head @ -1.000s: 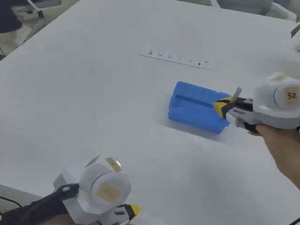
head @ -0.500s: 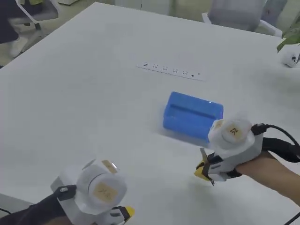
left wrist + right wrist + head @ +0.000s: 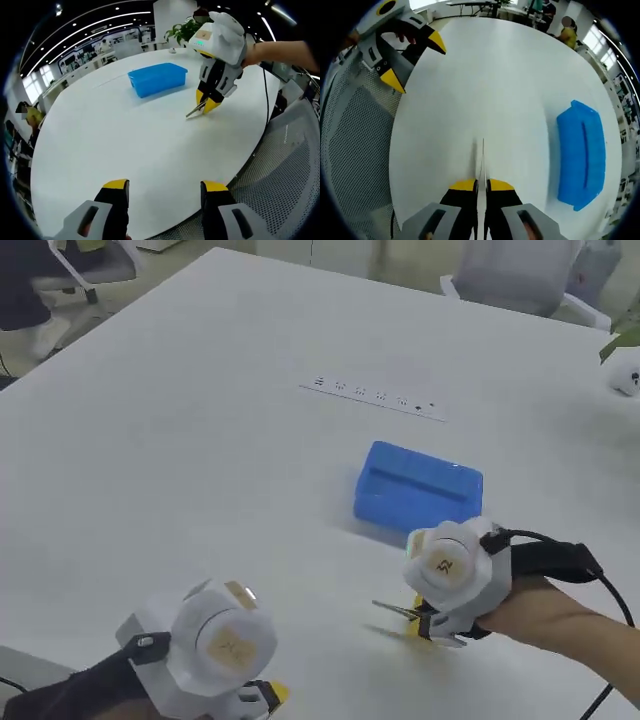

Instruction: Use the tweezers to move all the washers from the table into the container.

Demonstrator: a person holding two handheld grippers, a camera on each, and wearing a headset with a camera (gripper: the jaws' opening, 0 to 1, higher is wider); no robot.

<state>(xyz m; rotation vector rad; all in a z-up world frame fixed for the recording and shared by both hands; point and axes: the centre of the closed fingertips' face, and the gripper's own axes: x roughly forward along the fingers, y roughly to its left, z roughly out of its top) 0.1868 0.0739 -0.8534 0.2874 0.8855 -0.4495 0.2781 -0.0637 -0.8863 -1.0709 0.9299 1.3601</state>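
Right gripper view looks along the right hand-held gripper (image 3: 481,186), whose yellow-tipped jaws are pressed together on the tweezers (image 3: 482,160). The thin metal legs run straight up the middle of the frame, over the bare white bench (image 3: 485,85). The blue container (image 3: 580,155) sits at the right of that frame, well apart from the tweezers. In the upper left corner the left hand-held gripper (image 3: 417,62) shows its jaws spread, with nothing between them.

Left gripper view shows the same gap from behind: its two jaws rise from the bottom wide of each other, over the near edge of the bench. It also gives a side-on look at the tweezers, which slant down and left from the right hand-held gripper. Their tips are near the bench top; whether they touch it I cannot tell.

Head view puts the container at centre right, just above the right hand-held gripper. A white socket strip (image 3: 375,397) lies beyond it toward the top of the frame, and grey chairs (image 3: 520,275) stand past the far edge.

At lower right of the left gripper view a mesh chair seat (image 3: 285,160) lies below the bench edge. A green plant (image 3: 182,32) and rows of ceiling lights (image 3: 100,22) fill its top.
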